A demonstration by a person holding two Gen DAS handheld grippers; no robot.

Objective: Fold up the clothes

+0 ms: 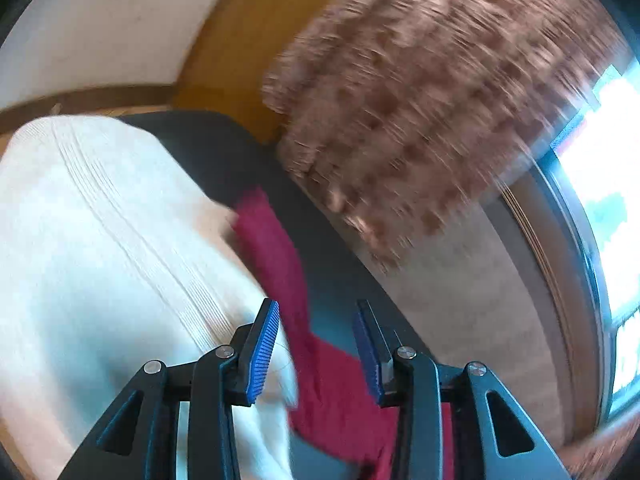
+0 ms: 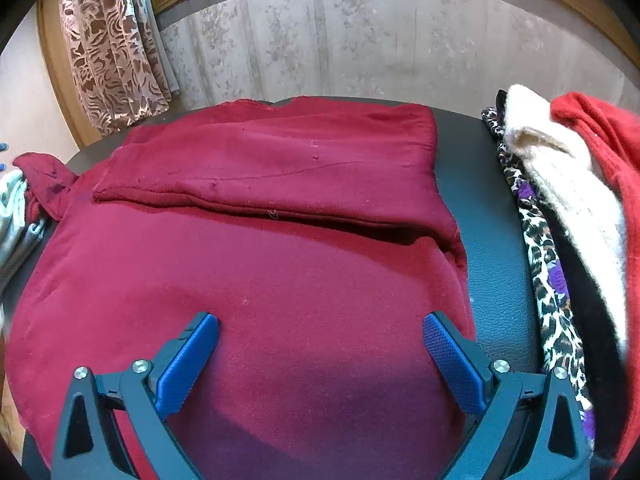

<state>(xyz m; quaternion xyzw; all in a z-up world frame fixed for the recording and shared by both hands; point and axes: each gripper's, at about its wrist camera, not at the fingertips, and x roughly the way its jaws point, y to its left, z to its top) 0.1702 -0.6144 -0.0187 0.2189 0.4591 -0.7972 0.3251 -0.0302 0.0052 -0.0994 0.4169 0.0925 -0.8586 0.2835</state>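
Note:
A dark red garment (image 2: 260, 248) lies spread on the black table (image 2: 496, 280), its far part folded over toward me. My right gripper (image 2: 320, 328) is open and empty, just above the garment's near part. In the blurred left wrist view, my left gripper (image 1: 316, 316) is open, and a strip of the red garment (image 1: 280, 264) runs between and under its fingers, not pinched. A cream knit garment (image 1: 92, 240) lies to its left.
A stack of clothes stands at the table's right: a leopard-print piece (image 2: 540, 248), a cream knit (image 2: 560, 176), a bright red knit (image 2: 600, 148). A pale cloth (image 2: 16, 208) lies at the left edge. A patterned curtain (image 2: 112, 44) and the wall are behind.

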